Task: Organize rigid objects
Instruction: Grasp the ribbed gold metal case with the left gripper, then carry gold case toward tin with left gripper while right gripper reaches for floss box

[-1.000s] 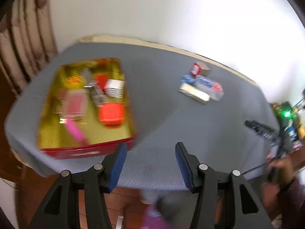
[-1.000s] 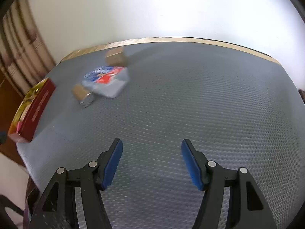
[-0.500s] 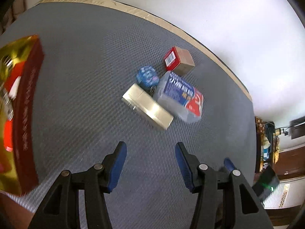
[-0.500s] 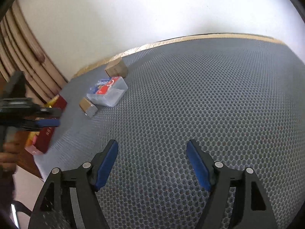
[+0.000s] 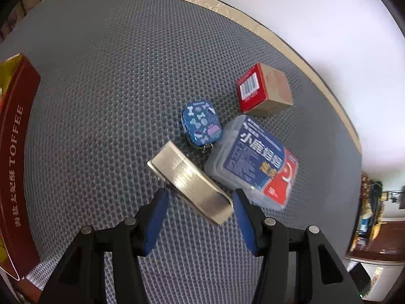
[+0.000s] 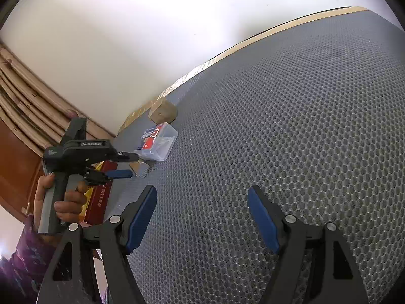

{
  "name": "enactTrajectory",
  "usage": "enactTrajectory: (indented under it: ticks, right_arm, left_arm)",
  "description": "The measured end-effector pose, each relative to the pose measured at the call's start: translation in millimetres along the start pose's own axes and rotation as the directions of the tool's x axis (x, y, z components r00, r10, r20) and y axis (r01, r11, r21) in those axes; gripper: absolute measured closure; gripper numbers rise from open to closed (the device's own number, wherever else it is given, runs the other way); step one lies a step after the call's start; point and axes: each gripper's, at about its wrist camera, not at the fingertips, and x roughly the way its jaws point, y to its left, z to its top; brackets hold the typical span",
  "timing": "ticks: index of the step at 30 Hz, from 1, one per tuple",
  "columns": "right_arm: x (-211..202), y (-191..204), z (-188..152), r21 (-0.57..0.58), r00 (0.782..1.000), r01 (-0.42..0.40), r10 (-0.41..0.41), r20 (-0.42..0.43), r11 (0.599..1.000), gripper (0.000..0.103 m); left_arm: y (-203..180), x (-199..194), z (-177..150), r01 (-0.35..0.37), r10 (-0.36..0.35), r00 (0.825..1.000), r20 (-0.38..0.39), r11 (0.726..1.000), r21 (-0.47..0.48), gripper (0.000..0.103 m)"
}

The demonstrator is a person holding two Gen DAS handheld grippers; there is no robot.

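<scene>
Several loose items lie together on the grey mat: a silver flat tin (image 5: 189, 179), a small blue bone-patterned case (image 5: 201, 122), a clear plastic box with a blue and red label (image 5: 253, 162), and a red and brown carton (image 5: 263, 88). My left gripper (image 5: 200, 200) points steeply down and is open. The silver tin's near end lies between its blue pads, which do not press on it. In the right wrist view the left gripper (image 6: 129, 164) hovers at the silver tin (image 6: 141, 169). My right gripper (image 6: 202, 190) is open and empty over bare mat.
A red TOFFEE tin (image 5: 15, 152) with a gold inside stands at the mat's left edge, also seen as the red tin (image 6: 100, 197) behind a person's hand (image 6: 65, 200). The mat's tan far edge (image 5: 253, 22) meets a white wall. Curtains hang at the left.
My left gripper swept from the red tin across to the loose items and came down over the silver tin. My right gripper's jaws widened, its view rolled, and the left hand came into it.
</scene>
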Motion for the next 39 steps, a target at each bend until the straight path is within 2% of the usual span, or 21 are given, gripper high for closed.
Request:
enactTrajectory:
  ticks: [3, 5, 6, 9, 10, 15, 22, 28, 33, 37, 39]
  right_arm:
    - [-2, 1, -1, 0.000, 1.000, -0.007, 0.007, -0.002, 1.000, 0.030]
    - [-3, -1, -1, 0.009, 1.000, -0.014, 0.014, 0.000, 1.000, 0.030]
    - [-7, -3, -1, 0.014, 1.000, -0.016, 0.015, 0.002, 1.000, 0.031]
    - [-13, -7, 0, 0.027, 1.000, -0.027, 0.026, 0.004, 0.999, 0.031]
    - [-14, -8, 0, 0.030, 1.000, -0.028, 0.028, 0.006, 0.999, 0.031]
    - [-23, -14, 4, 0.037, 0.999, -0.034, 0.034, 0.013, 0.999, 0.031]
    - [-30, -15, 6, 0.029, 1.000, -0.017, 0.016, 0.010, 0.999, 0.031]
    - [-31, -12, 6, 0.011, 1.000, 0.012, -0.012, 0.005, 1.000, 0.031]
    - [-25, -3, 3, -0.039, 0.998, 0.063, -0.063, 0.004, 0.997, 0.029]
    - [-21, 4, 0, -0.076, 0.995, 0.102, -0.102, 0.006, 0.992, 0.028]
    - [-18, 7, -1, -0.089, 0.993, 0.117, -0.117, 0.006, 0.989, 0.028]
  left_arm:
    - [-3, 10, 6, -0.015, 0.015, 1.000, 0.004, 0.999, -0.035, 0.049]
    - [-7, 11, 7, -0.027, 0.028, 0.999, 0.033, 0.999, -0.027, 0.049]
    - [-7, 11, 7, -0.025, 0.026, 0.999, 0.039, 0.999, -0.027, 0.051]
    - [12, 4, 3, -0.030, 0.033, 0.998, 0.049, 0.998, -0.053, 0.069]
    - [15, 3, 1, -0.023, 0.026, 0.999, 0.047, 0.998, -0.054, 0.071]
    - [27, -6, -19, -0.026, 0.025, 0.996, 0.080, 1.000, 0.009, 0.072]
    - [35, -21, -55, 0.043, -0.049, 0.995, 0.083, 0.996, 0.079, 0.072]
    - [56, -58, -86, 0.124, -0.130, 0.987, 0.091, 0.990, 0.069, 0.072]
    - [84, -98, -105, 0.147, -0.155, 0.978, 0.140, 0.987, 0.068, 0.072]
    - [117, -137, -118, 0.128, -0.132, 0.970, 0.206, 0.991, 0.035, 0.072]
    - [146, -158, -116, 0.110, -0.108, 0.965, 0.237, 0.994, 0.006, 0.072]
